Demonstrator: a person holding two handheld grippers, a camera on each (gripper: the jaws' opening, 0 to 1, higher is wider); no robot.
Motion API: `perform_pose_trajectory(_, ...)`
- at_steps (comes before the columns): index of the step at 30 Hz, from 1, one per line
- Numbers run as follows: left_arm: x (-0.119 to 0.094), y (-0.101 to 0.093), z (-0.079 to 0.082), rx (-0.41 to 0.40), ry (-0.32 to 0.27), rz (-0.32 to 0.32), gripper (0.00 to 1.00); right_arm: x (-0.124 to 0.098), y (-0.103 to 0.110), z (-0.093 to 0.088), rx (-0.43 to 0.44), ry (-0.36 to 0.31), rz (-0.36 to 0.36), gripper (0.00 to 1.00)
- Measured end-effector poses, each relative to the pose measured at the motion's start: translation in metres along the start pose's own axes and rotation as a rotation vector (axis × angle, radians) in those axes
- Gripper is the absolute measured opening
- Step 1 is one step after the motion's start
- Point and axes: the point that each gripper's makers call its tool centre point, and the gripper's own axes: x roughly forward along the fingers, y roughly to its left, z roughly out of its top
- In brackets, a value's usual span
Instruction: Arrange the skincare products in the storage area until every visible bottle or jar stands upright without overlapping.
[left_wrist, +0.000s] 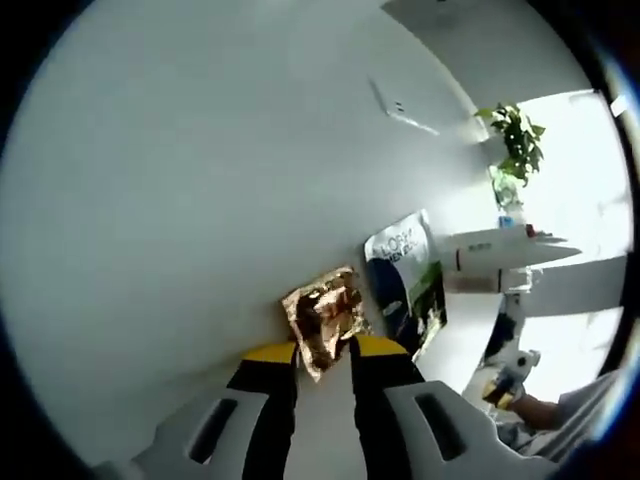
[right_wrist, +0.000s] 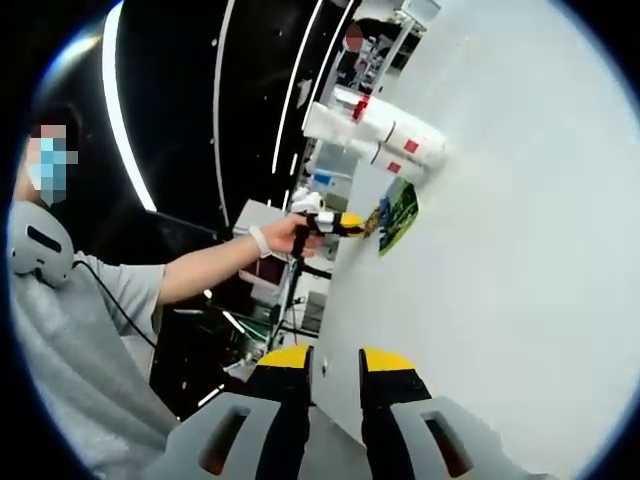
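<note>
Crinkled gold foil marks the sachet (left_wrist: 323, 318) that sits between the tips of the left gripper (left_wrist: 323, 352) in the left gripper view, the yellow-tipped jaws closed in on its lower edge, clenched on it as far as can be judged. Just beyond it on the white worktop (left_wrist: 180, 200) lies a flat blue and green pouch (left_wrist: 408, 280), and further toward the worktop's far edge white tubes (left_wrist: 505, 258) lie on their sides beneath a potted plant (left_wrist: 515, 145). The sachet looks light, thin and limp, likely slippery and easy to crease, so a pinch on a sealed edge seems the safest hold. In the right gripper view, the right gripper (right_wrist: 335, 385) hangs released near the worktop's (right_wrist: 520, 250) near edge, its jaws a narrow gap apart, holding and touching nothing. Beyond it a person's hand (right_wrist: 285, 236) carries the left gripper (right_wrist: 345, 224) at the pouch (right_wrist: 398, 213), and the tubes (right_wrist: 375, 130) with red labels lie tipped over beyond, close together; they look rigid and light, best gripped across the body.
</note>
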Motion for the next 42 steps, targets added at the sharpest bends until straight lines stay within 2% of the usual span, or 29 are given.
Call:
perform_pose_trajectory(8,-0.018,0.015,-0.002,0.025,-0.012,0.077,0.27,0.0,0.004,0.002,-0.012,0.001,0.008,0.12)
perform_pose_trajectory(12,-0.027,0.022,-0.011,0.077,0.002,0.125,0.39,0.001,0.008,0.002,-0.022,0.007,0.018,0.12)
perform_pose_trajectory(14,-0.033,0.026,-0.019,0.136,0.01,0.163,0.44,0.002,0.011,0.002,-0.026,0.009,0.025,0.12)
perform_pose_trajectory(15,-0.037,0.026,-0.027,0.173,0.03,0.176,0.45,0.003,0.013,0.002,-0.03,0.009,0.028,0.12)
perform_pose_trajectory(17,-0.044,0.025,-0.038,0.212,0.024,0.198,0.48,0.004,0.017,0.002,-0.037,0.013,0.04,0.12)
perform_pose_trajectory(22,-0.06,0.021,-0.068,0.229,0.008,0.211,0.54,0.005,0.026,0.002,-0.06,0.02,0.065,0.12)
perform_pose_trajectory(26,-0.075,0.027,-0.095,0.291,0.015,0.273,0.64,0.006,0.035,0.0,-0.081,0.032,0.085,0.12)
perform_pose_trajectory(28,-0.083,0.026,-0.104,0.345,-0.015,0.295,0.76,0.006,0.04,-0.001,-0.09,0.038,0.096,0.12)
perform_pose_trajectory(29,-0.086,0.023,-0.111,0.336,-0.015,0.29,0.8,0.006,0.041,-0.001,-0.096,0.042,0.101,0.12)
perform_pose_trajectory(33,-0.1,0.025,-0.131,0.377,-0.058,0.327,0.8,0.006,0.048,-0.004,-0.116,0.045,0.119,0.12)
perform_pose_trajectory(35,-0.102,0.029,-0.15,0.398,-0.04,0.362,0.82,0.006,0.05,-0.006,-0.12,0.049,0.127,0.12)
perform_pose_trajectory(40,-0.097,0.044,-0.215,0.471,0.093,0.437,0.91,0.008,0.058,-0.016,-0.137,0.075,0.145,0.11)
perform_pose_trajectory(42,-0.093,0.046,-0.231,0.474,0.102,0.446,0.92,0.007,0.062,-0.019,-0.144,0.08,0.153,0.11)
